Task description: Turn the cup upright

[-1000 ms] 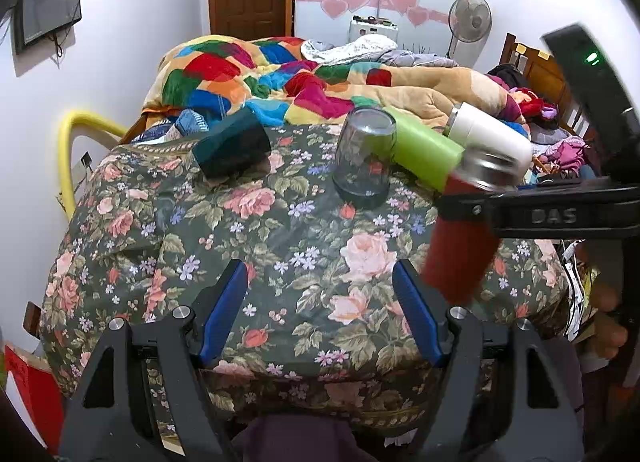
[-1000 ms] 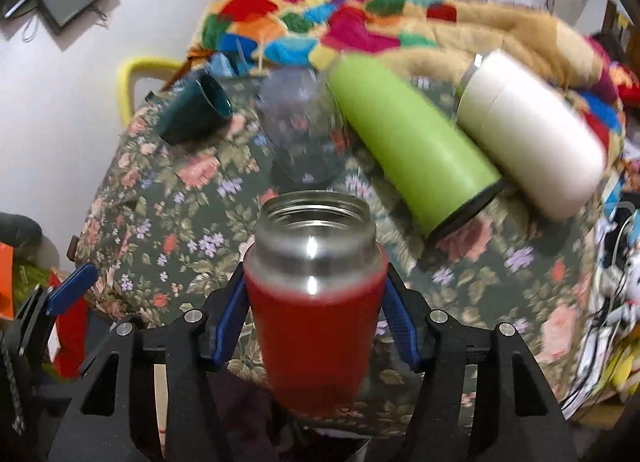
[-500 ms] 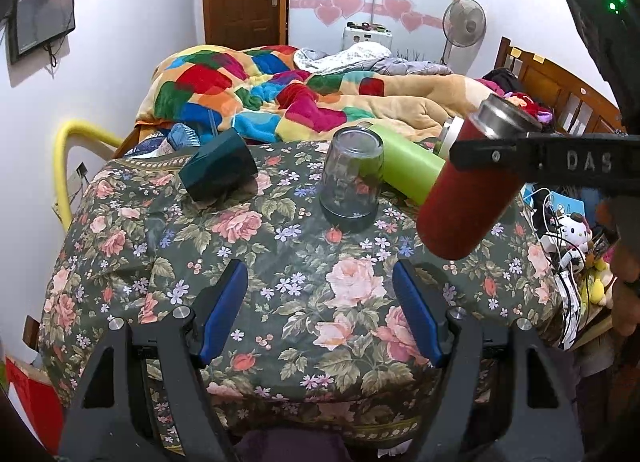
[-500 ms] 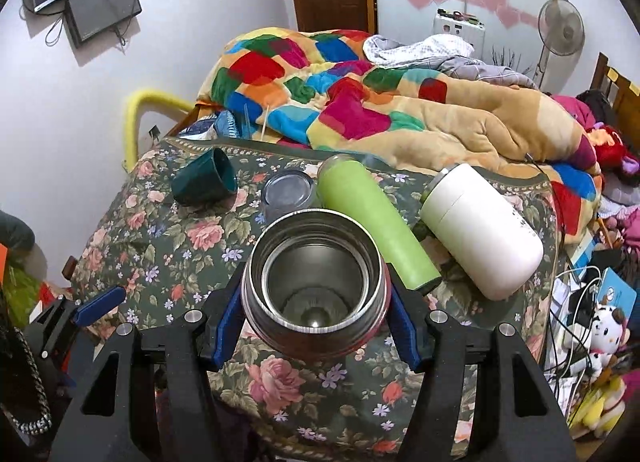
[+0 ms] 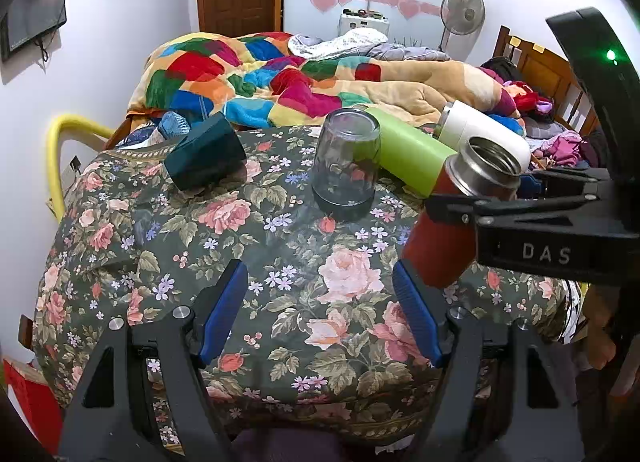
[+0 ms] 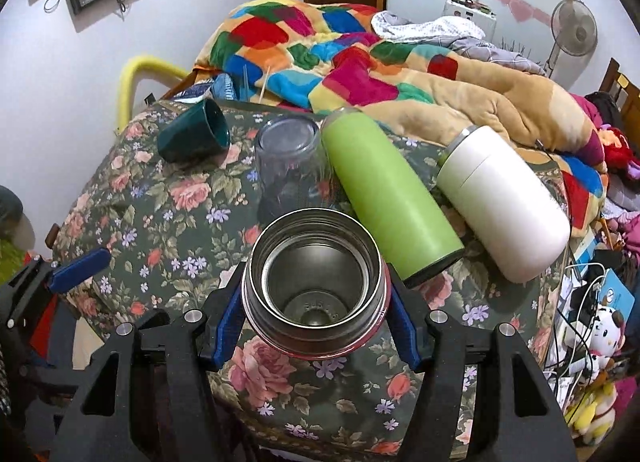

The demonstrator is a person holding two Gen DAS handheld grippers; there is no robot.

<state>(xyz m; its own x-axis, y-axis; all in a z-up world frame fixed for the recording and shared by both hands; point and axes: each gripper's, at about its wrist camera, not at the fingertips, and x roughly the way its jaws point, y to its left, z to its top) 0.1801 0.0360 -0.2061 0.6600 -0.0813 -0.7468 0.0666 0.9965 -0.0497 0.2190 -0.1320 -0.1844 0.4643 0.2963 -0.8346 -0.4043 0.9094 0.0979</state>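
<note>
Cup (image 6: 316, 286) clamped in my right gripper (image 6: 316, 322), mouth up but tilted, unplaced on desk (image 5: 280, 262); left gripper (image 5: 320, 302) open, idle.

Base of red cup (image 5: 440, 254) hidden behind left gripper's (image 5: 320, 306) right finger (image 5: 416, 318). In right wrist view, lower body of that cup (image 6: 316, 282) hidden below its own rim. Beside it, green bottle's (image 6: 388, 198) mouth faces away, unseen.
</note>
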